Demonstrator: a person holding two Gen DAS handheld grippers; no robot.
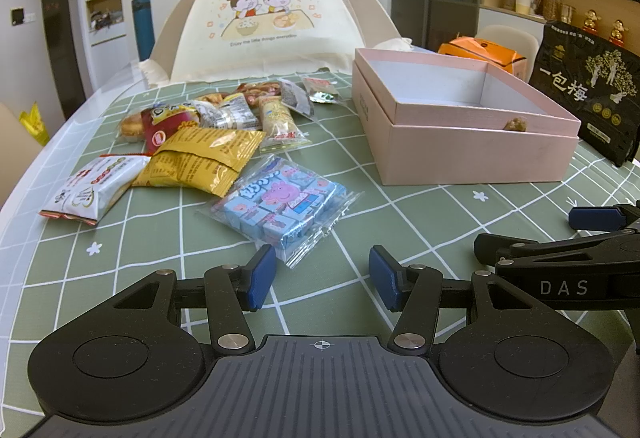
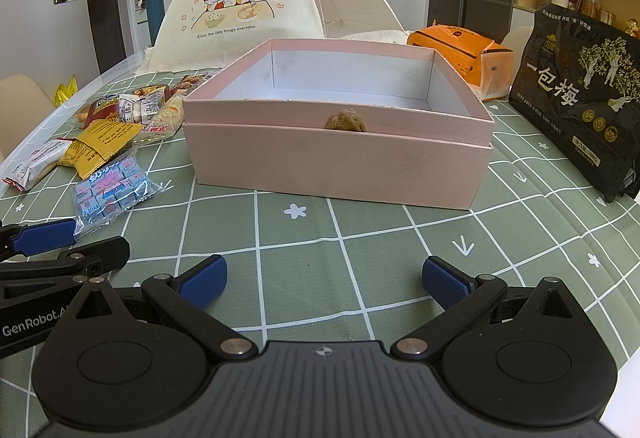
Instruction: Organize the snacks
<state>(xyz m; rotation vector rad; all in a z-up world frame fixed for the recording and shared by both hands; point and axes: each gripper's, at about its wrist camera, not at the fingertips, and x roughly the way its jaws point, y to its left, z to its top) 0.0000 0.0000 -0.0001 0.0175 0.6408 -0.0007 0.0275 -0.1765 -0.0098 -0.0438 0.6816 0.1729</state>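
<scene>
On the green checked cloth (image 2: 360,238) sits an open pink box (image 2: 336,166), its inside bare and white. Left of it lies a heap of snacks (image 1: 208,134), the blue candy pack (image 1: 280,206) nearest. Both claws hover low at the near edge: the left gripper (image 1: 322,278) spread apart with nothing between its pads, the right gripper (image 2: 324,282) likewise wide and holding nothing. A black bag (image 2: 576,98) stands to the right.

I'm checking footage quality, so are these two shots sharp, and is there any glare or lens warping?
Left wrist view: sharp, evenly lit; glare on the clear wrap of the blue candy pack; grid lines of the green tablecloth bow. Right wrist view: equally sharp, soft shadow under the pink box, edges curve, dark corners.
</scene>
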